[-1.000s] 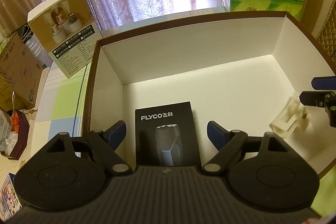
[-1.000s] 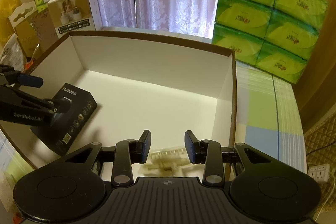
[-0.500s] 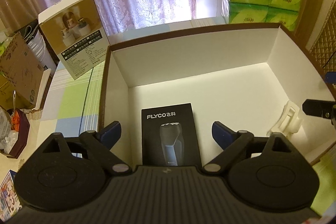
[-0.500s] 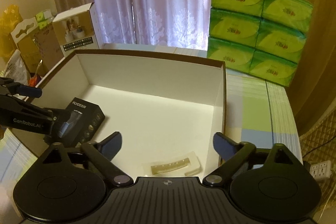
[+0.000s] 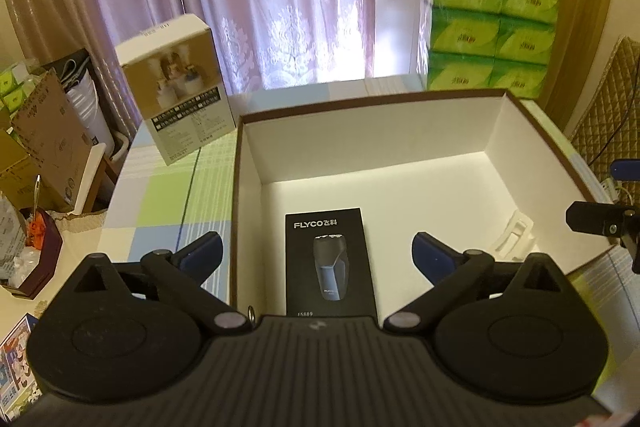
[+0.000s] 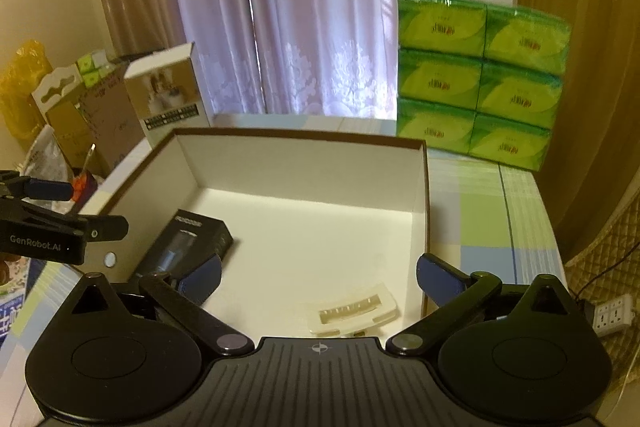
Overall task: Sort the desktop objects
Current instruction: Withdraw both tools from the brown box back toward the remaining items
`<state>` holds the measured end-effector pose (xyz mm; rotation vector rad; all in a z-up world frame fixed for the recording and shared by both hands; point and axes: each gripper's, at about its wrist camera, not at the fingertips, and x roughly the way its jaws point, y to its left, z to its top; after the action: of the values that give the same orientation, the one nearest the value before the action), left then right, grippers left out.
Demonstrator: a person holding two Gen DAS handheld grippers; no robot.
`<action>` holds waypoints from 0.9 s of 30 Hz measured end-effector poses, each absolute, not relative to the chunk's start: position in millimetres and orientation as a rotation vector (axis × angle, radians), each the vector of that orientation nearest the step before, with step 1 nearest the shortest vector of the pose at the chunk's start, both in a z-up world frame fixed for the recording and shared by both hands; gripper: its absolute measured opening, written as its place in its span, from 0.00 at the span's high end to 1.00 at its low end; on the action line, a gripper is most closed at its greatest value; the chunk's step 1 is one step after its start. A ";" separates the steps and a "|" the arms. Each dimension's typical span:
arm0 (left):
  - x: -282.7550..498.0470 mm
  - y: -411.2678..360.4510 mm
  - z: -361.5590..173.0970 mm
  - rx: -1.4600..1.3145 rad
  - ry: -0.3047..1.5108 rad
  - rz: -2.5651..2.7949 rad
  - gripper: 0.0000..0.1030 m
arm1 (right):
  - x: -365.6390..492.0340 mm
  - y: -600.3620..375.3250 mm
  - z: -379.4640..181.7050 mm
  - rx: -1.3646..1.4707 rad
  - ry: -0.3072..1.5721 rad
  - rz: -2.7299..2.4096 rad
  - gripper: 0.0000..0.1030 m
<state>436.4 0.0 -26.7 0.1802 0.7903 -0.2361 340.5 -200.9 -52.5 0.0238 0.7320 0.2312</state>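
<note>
A big white box with a brown rim [image 5: 400, 99] [image 6: 300, 137] stands on the checked tablecloth. On its floor lies a black FLYCO shaver box [image 5: 330, 263] [image 6: 188, 247] at the near left. A cream plastic clip [image 6: 352, 313] [image 5: 514, 239] lies flat near the right wall. My left gripper [image 5: 316, 255] hovers open above the shaver box, holding nothing. Over the clip my right gripper [image 6: 320, 273] is open and empty too. Each gripper shows at the edge of the other's view.
A white product box [image 5: 180, 87] [image 6: 168, 91] stands on the table left of the big box. Stacked green tissue packs [image 5: 488, 27] [image 6: 476, 79] rise behind its right corner. Cardboard boxes and clutter [image 5: 44, 147] sit beyond the table's left edge; a power strip [image 6: 610, 313] lies on the floor at right.
The right gripper opened and let go of the cream clip, which now lies flat on the box floor. Both grippers have risen and drawn back from the box.
</note>
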 end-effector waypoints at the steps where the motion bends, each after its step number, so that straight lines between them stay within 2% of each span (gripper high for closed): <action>1: 433.4 1.6 -23.9 0.176 0.785 -0.235 0.03 | 337.1 -200.5 -49.8 0.025 0.725 0.231 0.02; 27: 293.9 44.2 9.6 0.112 0.720 -0.231 0.01 | 202.7 -185.3 -21.5 0.017 0.648 0.235 0.02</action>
<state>293.9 44.2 9.6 0.1125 0.7202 -0.2309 202.7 -185.3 -21.5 0.0169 0.6478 0.2351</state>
